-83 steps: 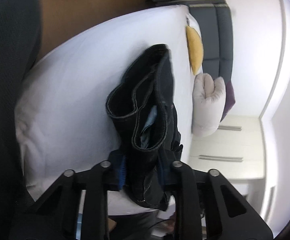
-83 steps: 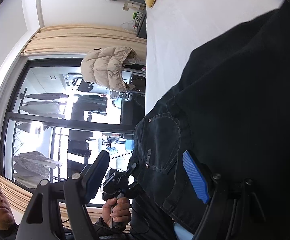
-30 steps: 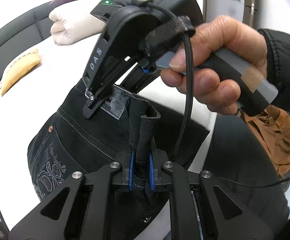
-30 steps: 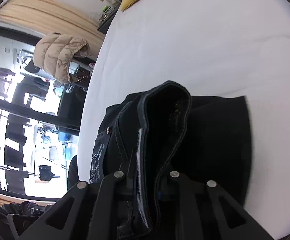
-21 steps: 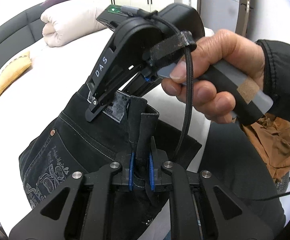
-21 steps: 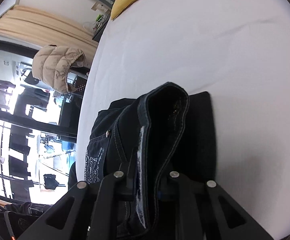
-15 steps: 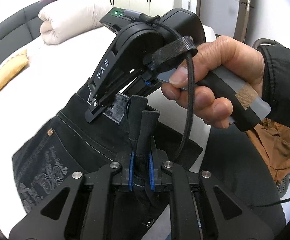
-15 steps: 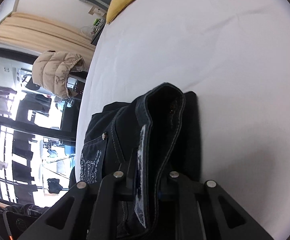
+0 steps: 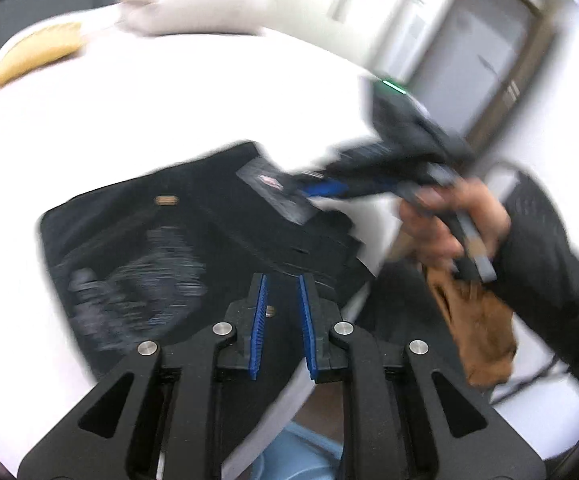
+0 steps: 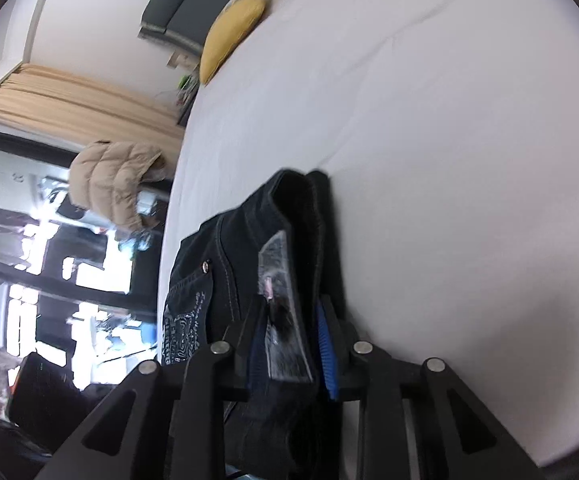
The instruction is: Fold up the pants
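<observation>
Now the pants (image 9: 193, 232) lie folded on the white bed (image 9: 169, 112); the left gripper (image 9: 281, 300) has just opened, empty, while the right gripper (image 10: 289, 320) (jaws opening) straddles the waistband.

We see the pants (image 9: 193, 236): black denim with pale topstitching, folded into a compact stack lying on the white bed. A copper rivet marks the corner of a back pocket carrying pale embroidery. A grey patch sits on the waistband. In the right wrist view the waistband edge (image 10: 289, 248) stands raised off the bed. Motion blur in the left wrist view makes the fold count uncertain.
</observation>
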Available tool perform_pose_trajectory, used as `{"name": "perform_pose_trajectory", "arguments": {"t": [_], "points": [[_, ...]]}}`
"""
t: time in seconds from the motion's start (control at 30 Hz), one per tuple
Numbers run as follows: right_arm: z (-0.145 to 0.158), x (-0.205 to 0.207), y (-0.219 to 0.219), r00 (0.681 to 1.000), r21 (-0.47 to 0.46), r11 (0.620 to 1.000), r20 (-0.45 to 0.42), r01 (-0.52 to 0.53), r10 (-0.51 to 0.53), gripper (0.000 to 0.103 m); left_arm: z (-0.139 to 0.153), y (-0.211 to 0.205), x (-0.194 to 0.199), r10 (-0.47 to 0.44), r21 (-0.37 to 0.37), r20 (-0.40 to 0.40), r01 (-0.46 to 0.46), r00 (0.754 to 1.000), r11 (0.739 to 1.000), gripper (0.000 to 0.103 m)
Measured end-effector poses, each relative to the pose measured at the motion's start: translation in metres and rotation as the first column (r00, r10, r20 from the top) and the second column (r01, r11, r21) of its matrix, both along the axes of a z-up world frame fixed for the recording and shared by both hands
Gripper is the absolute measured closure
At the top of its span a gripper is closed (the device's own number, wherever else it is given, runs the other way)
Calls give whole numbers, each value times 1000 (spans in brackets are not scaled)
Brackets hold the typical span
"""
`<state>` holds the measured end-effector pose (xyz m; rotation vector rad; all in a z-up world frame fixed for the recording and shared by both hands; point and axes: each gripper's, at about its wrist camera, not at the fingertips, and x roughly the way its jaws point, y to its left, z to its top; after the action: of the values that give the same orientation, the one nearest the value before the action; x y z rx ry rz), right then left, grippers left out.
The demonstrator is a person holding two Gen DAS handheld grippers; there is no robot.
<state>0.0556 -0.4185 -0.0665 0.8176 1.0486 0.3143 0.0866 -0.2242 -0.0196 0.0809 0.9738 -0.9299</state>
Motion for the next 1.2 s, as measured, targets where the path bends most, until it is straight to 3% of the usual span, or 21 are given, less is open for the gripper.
{"name": "perform_pose_trajectory", "arguments": {"t": [0.07,0.17,0.23,0.3,0.37,0.4,0.47,0.63,0.73,0.83,0.9,0.97,1.0,1.1,1.2], "points": [[16,-3,2,1000,-73,997,-2,14,-14,73,-3,18,29,85,-7,-22,-85,996,996,88],[41,-4,16,998,-81,997,64,-15,21,73,-15,33,71,168,-44,-97,-173,981,984,88],[46,-2,29,995,-109,992,74,-63,71,73,-29,33,96,184,-27,-142,-190,973,981,88],[39,-2,36,995,-155,984,40,-83,90,73,-45,33,109,211,-2,-163,-214,964,977,88],[20,-2,30,997,-201,977,-54,-64,55,73,-70,32,118,216,23,-235,-217,948,976,88],[14,-4,27,997,-219,974,-65,-59,46,80,-76,32,116,221,24,-234,-222,947,975,88],[9,-16,22,997,-246,968,-74,-40,22,69,-79,35,107,224,29,-188,-223,956,974,88],[21,-35,12,997,-285,958,-73,-2,-19,64,-74,49,85,208,26,-151,-206,966,978,88],[46,-35,17,1000,-370,929,-20,0,-8,62,-60,65,68,204,9,-99,-205,974,979,88],[70,-21,29,996,-350,937,70,-25,52,62,-56,69,67,190,8,-80,-189,979,982,88],[73,-4,40,994,-365,930,74,-47,79,62,-58,68,54,140,17,-108,-139,984,990,88],[67,10,40,996,-348,936,61,-46,72,61,-57,63,37,85,27,-74,-83,994,996,88],[63,15,36,997,-333,942,53,-37,57,55,-56,65,32,71,22,-69,-69,995,997,88],[50,17,28,999,-315,949,25,-17,26,32,-53,86,30,116,-21,-89,-119,989,993,88],[37,16,29,999,-327,944,-18,-46,42,31,-50,115,42,237,-24,-115,-242,965,970,87]]}}
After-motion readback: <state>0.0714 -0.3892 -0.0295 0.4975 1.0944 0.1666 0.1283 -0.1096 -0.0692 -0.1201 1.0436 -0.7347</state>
